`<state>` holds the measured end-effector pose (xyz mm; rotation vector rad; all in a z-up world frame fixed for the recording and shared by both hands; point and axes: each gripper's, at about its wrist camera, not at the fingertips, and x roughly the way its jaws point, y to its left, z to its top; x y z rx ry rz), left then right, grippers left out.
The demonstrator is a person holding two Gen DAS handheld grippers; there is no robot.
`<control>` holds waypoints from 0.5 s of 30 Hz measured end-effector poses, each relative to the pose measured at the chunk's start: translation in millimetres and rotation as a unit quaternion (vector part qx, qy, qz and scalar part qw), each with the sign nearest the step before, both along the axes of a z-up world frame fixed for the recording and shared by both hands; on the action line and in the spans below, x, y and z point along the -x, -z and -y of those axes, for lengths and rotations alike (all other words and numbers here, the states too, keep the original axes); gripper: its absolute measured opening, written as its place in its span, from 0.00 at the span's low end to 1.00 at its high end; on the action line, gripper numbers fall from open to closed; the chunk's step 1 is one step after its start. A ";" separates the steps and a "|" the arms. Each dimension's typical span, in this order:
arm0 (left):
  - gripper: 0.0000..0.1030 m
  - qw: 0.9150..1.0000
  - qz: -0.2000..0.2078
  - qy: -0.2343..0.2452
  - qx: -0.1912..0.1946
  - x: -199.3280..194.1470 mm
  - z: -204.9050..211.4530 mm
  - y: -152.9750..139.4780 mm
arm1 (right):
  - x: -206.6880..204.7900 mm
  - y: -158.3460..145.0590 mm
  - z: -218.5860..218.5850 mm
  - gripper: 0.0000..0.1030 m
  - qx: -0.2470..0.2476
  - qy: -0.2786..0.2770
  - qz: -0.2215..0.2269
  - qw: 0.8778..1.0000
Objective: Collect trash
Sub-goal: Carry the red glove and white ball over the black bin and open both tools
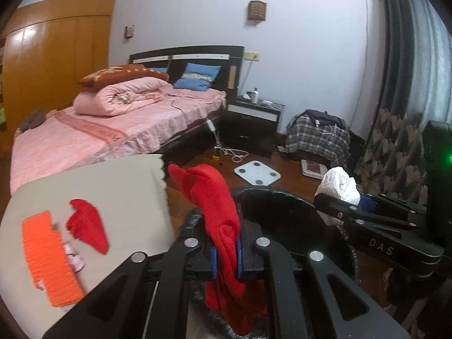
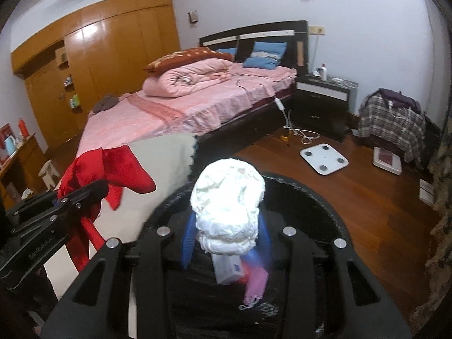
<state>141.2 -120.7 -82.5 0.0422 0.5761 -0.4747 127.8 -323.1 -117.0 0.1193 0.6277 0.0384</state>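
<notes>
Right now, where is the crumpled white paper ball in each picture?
Left wrist view: the crumpled white paper ball sits far right, pinched by the right gripper.
Right wrist view: it fills the centre, over the black bin.
Shared landmark: the white bathroom scale on the wooden floor.

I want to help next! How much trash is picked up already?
Some is done: a tissue pack and pink mask lie in the black bin. In hand: the right hand-held gripper holds a white wad, the left hand-held gripper a red cloth. Left: an orange piece and red scrap on the table.
</notes>
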 end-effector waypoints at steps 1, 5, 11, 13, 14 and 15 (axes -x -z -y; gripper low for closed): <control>0.09 1.000 0.000 0.006 -0.001 -1.6 7.2 1.9 | 0.5 1.0 4.3 0.35 0.000 0.003 0.000 1.000; 0.09 1.000 -0.002 0.021 -0.002 -4.9 26.4 9.0 | 1.5 7.1 18.1 0.35 0.001 0.015 -0.002 1.000; 0.55 0.998 -0.022 0.050 0.013 -11.4 41.6 20.2 | 0.2 18.9 34.5 0.50 0.007 0.036 -0.011 0.999; 0.59 0.998 -0.025 0.048 0.013 -12.0 39.3 22.9 | 1.4 21.8 39.6 0.59 0.006 0.044 -0.011 0.999; 0.60 0.998 -0.027 0.046 0.012 -11.9 37.4 24.1 | 2.6 23.5 41.8 0.61 0.005 0.048 -0.012 0.999; 0.62 0.999 -0.028 0.044 0.010 -11.7 37.5 25.1 | 3.1 23.8 42.5 0.67 0.005 0.051 -0.011 0.999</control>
